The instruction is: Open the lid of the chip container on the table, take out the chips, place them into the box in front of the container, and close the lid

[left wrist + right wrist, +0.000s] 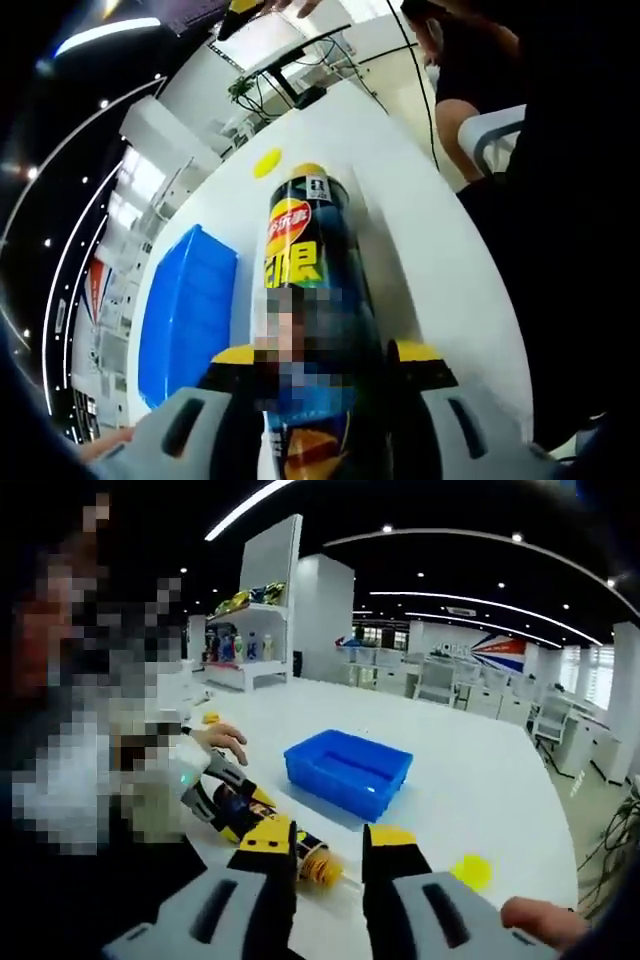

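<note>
In the left gripper view, the dark blue chip container (312, 270) with a yellow rim runs away from the camera. My left gripper (328, 352) is shut on its body, one yellow-tipped jaw on each side. The yellow lid (267, 162) is off and lies flat on the table beyond it. The blue box (190, 310) stands to the left. In the right gripper view the container (290, 845) is held tilted by the left gripper (222, 792), its open mouth showing chips (320, 868). My right gripper (330, 838) is open just in front of that mouth. The lid (470, 870) and the box (348, 770) are also in this view.
The white table (480, 780) stretches wide around the box. A person's hand (540, 922) shows at the lower right, another hand (225, 740) behind the left gripper. A seated person (480, 90) and cables (290, 80) are at the table's far end. Shelves (240, 630) stand behind.
</note>
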